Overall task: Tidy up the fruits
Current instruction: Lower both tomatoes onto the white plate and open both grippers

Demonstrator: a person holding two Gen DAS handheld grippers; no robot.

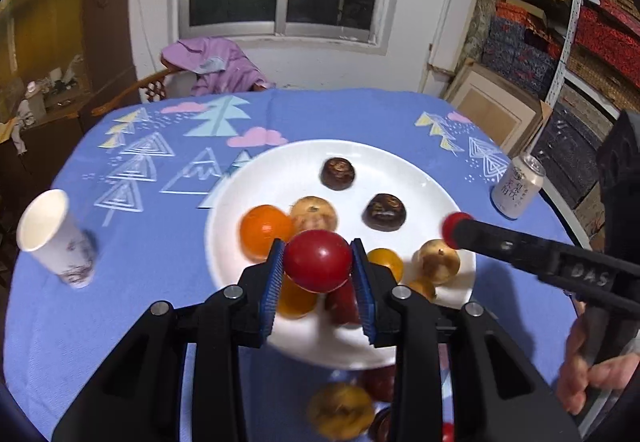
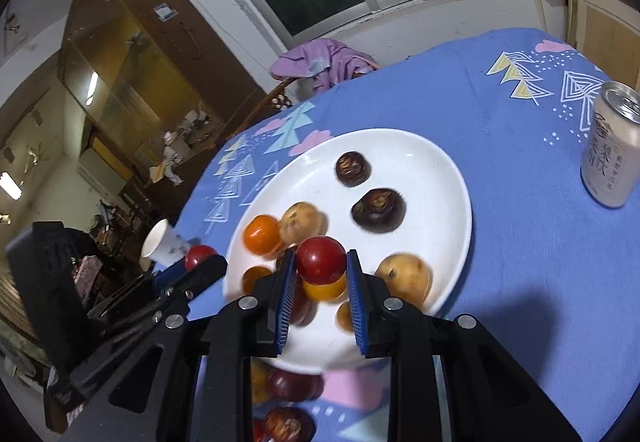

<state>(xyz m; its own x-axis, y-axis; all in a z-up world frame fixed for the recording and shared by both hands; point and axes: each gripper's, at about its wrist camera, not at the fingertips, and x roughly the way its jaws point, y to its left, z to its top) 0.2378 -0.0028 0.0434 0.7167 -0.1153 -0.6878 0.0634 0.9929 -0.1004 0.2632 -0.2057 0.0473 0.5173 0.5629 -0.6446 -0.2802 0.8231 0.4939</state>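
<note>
1. Fruits: in the left wrist view, the left gripper [image 1: 318, 262] clamped a red tomato [image 1: 317, 260] above the white plate [image 1: 280, 170], which held an orange tomato [image 1: 265, 236] and dark chestnuts [image 1: 338, 173].
2. Right wrist view: the right gripper [image 2: 320, 270] pinched a second red tomato [image 2: 321, 259] over the plate [image 2: 432, 170]; a can [image 2: 610, 150] stood on the blue tablecloth [image 2: 520, 226].

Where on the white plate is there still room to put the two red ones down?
The plate is bare along its far-left rim, beyond the orange fruit, and between the two dark brown fruits and the right rim. The near half is crowded with piled fruit. Both the left gripper and right gripper hold a red fruit.
</note>
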